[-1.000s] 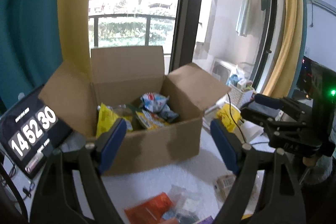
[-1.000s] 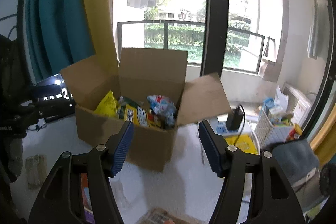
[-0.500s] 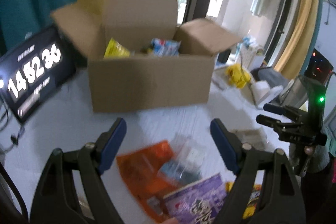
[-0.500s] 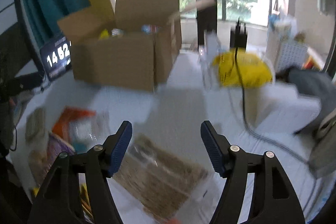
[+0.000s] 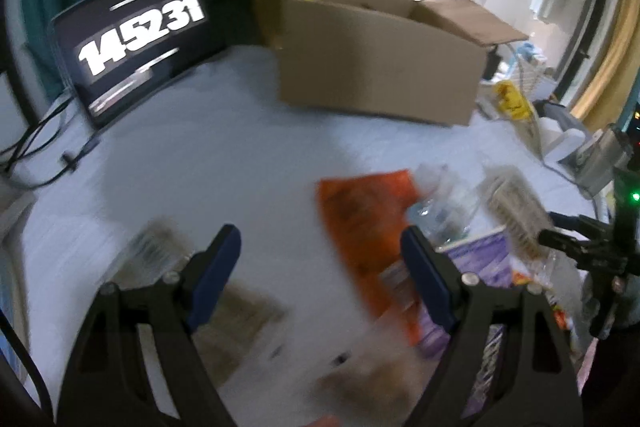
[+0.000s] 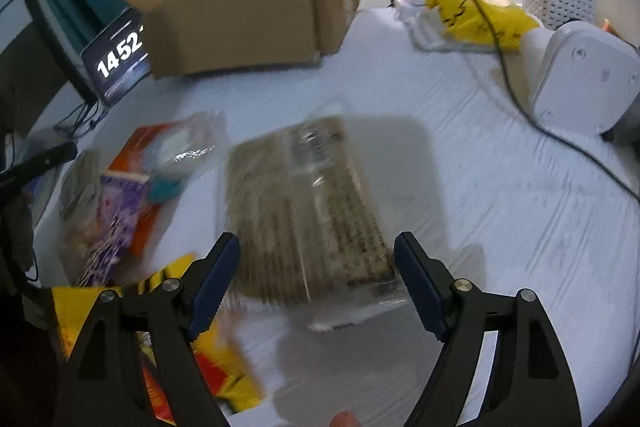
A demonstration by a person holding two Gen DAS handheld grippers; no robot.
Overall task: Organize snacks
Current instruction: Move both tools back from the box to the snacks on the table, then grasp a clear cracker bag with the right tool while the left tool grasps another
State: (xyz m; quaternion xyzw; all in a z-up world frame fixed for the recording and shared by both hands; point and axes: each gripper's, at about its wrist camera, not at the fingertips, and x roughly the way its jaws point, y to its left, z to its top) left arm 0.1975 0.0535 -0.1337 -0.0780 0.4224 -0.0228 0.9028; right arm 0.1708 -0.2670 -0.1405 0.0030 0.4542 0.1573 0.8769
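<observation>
Snacks spread across a white-covered counter

A cardboard box, brown clear-wrapped packet, orange pouch, purple packet, yellow bag and clock tablet lie on it.

Left tool and right tool both gape, empty.

Dark clock screen reading 145231 at bench's far left, white perforated basket far right.

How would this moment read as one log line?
left gripper: open, empty | right gripper: open, over brown packet | box: open
</observation>
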